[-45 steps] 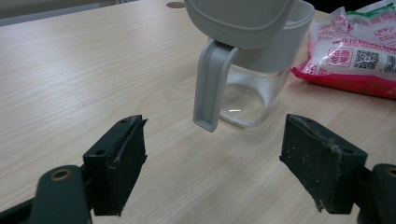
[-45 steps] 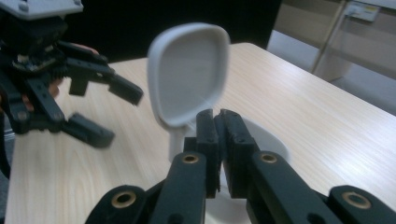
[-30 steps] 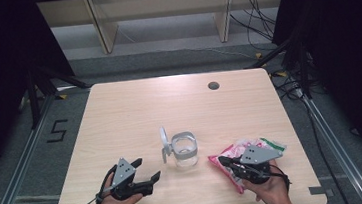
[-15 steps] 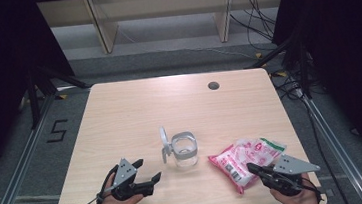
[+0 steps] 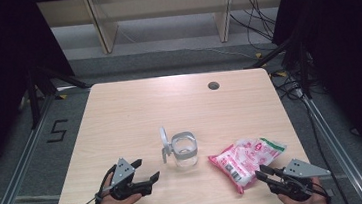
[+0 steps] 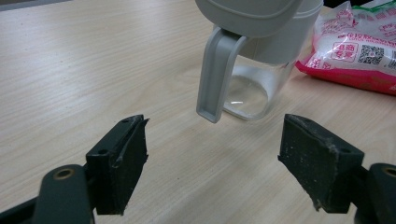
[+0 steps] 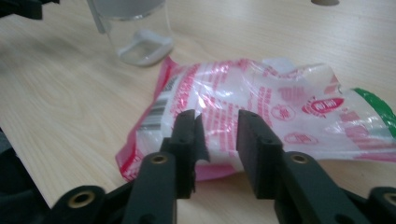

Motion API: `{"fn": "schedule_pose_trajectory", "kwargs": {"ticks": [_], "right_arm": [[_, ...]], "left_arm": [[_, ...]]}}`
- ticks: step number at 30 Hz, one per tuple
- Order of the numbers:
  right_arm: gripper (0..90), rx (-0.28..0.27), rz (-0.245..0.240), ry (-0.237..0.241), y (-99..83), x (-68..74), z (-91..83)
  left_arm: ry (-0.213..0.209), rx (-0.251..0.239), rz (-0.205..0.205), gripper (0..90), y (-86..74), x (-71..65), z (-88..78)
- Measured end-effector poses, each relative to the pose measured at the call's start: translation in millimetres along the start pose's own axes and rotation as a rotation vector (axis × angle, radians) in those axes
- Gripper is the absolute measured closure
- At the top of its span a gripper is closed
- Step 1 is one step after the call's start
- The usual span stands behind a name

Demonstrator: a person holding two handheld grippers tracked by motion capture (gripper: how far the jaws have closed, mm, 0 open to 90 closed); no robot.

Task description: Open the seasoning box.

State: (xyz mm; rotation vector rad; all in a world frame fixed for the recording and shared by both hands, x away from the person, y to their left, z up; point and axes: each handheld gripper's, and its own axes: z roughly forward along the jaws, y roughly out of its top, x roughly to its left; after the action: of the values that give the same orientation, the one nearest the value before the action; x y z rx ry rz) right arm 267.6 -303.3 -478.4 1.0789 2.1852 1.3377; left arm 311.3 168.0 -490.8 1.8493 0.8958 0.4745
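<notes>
A clear glass jar [image 5: 185, 152] with a grey collar stands in the near middle of the table, its hinged lid swung open to its left. Right of the jar lies a pink, white and green plastic bag [image 5: 244, 157], flat on the wood. My right gripper [image 5: 262, 172] sits just short of the bag's near edge. Its jaws have just been opening and stand a little apart, with nothing pressed between them; the bag [image 7: 261, 102] lies just beyond the tips of that right gripper [image 7: 217, 121]. My left gripper [image 6: 215, 135] is wide open and empty, facing the jar [image 6: 254, 88] and bag [image 6: 355, 51].
The wooden table [image 5: 135, 116] has a dark round cable hole [image 5: 213, 85] at its far right. Beyond the far edge stand pale furniture legs [image 5: 104, 31], with cables [image 5: 262, 24] on the floor at the right. My right hand is close to the table's near right corner.
My right gripper let go of the bag and drew back toward the near right corner, its jaws opening. The bag stays on the table. The left gripper has not moved.
</notes>
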Motion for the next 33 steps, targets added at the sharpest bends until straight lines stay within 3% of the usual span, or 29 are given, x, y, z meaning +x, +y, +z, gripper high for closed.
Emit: {"fn": "schedule_pose_trajectory", "kwargs": {"ticks": [3, 4, 5, 6, 7, 8, 9, 10, 11, 13, 15, 16, 17, 18, 19, 22, 23, 24, 27, 28, 30, 32, 33], "right_arm": [[63.9, 0.016, 0.027, -0.009, -1.4, 0.1, -1.0], [62.6, 0.014, 0.019, -0.006, -1.2, -1.3, -1.3], [61.1, 0.017, 0.037, -0.014, -1.4, -0.5, -2.6], [58.5, 0.002, 0.018, -0.018, -1.6, -3.9, -2.0], [56.9, 0.004, 0.05, -0.026, -1.8, -3.1, -3.4], [56.9, 0.004, 0.05, -0.026, -1.8, -3.1, -3.4], [54.7, -0.003, 0.019, -0.062, -2.2, -9.1, -5.5], [53.7, 0.01, 0.049, -0.06, -2.5, -8.8, -7.1], [52.9, 0.007, 0.042, -0.07, -3.2, -11.9, -7.2], [51.0, 0.023, 0.074, -0.11, -5.7, -15.1, -10.2], [50.3, 0.022, 0.052, -0.123, -7.7, -23.7, -12.2], [49.6, 0.035, 0.108, -0.145, -8.7, -22.3, -14.6], [49.6, 0.035, 0.108, -0.145, -8.7, -22.3, -14.6], [48.7, 0.037, 0.159, -0.136, -10.1, -23.3, -17.1], [48.4, 0.03, 0.134, -0.13, -10.9, -26.6, -16.7], [47.0, 0.039, 0.141, -0.131, -11.8, -26.7, -14.7], [44.6, 0.048, 0.168, -0.111, -12.5, -26.8, -12.8], [43.4, 0.044, 0.193, -0.101, -12.6, -26.4, -12.5], [40.5, 0.039, 0.189, -0.094, -13.7, -30.5, -9.9], [39.3, 0.051, 0.228, -0.081, -13.9, -30.0, -8.6], [37.0, 0.034, 0.274, -0.052, -13.7, -33.9, -2.6], [36.1, 0.03, 0.249, -0.056, -12.7, -36.9, -1.2], [35.2, 0.021, 0.294, -0.03, -11.8, -36.7, 2.0]], "left_arm": [[-0.001, 0.0, -0.007, 22.5, -0.5, -0.9, 0.6], [-0.005, -0.001, 0.022, 22.5, 0.0, 0.7, 1.0], [-0.005, -0.001, 0.022, 22.5, 0.0, 0.7, 1.0], [-0.001, 0.007, -0.002, 22.5, -0.9, -0.8, 1.3], [-0.006, -0.001, -0.008, 22.5, -1.1, -1.2, 2.2], [-0.006, -0.001, -0.008, 22.5, -1.1, -1.2, 2.2], [-0.004, 0.007, -0.005, 22.4, -1.1, -0.9, 1.5], [0.002, 0.011, 0.005, 22.5, -0.5, -0.6, 0.8], [0.001, 0.009, -0.003, 22.5, -0.6, -1.0, 0.9], [0.001, 0.012, 0.0, 22.5, -0.4, -0.8, 0.3], [-0.005, 0.008, -0.007, 22.5, -0.3, -1.0, 0.5], [-0.028, -0.006, -0.028, 22.5, -0.7, -1.2, 1.6], [-0.028, -0.006, -0.028, 22.5, -0.7, -1.2, 1.6], [-0.017, 0.005, -0.018, 22.5, -0.5, -1.5, 1.0], [-0.023, 0.004, -0.024, 22.5, -0.9, -1.7, 1.5], [-0.02, 0.009, -0.02, 22.5, -0.8, -1.9, 1.6], [-0.031, -0.004, -0.004, 22.5, -0.4, -1.6, 2.6], [-0.03, -0.003, -0.014, 22.5, -0.5, -2.2, 2.4], [-0.025, 0.008, 0.012, 22.5, 0.0, 0.1, 1.7], [-0.026, 0.008, 0.012, 22.5, 0.0, 0.1, 1.7], [-0.037, 0.003, -0.004, 22.5, 0.2, -0.7, 1.9], [-0.043, -0.003, -0.021, 22.5, -0.1, -1.9, 2.7], [-0.042, -0.005, -0.037, 22.5, -0.4, -2.9, 3.3]]}}
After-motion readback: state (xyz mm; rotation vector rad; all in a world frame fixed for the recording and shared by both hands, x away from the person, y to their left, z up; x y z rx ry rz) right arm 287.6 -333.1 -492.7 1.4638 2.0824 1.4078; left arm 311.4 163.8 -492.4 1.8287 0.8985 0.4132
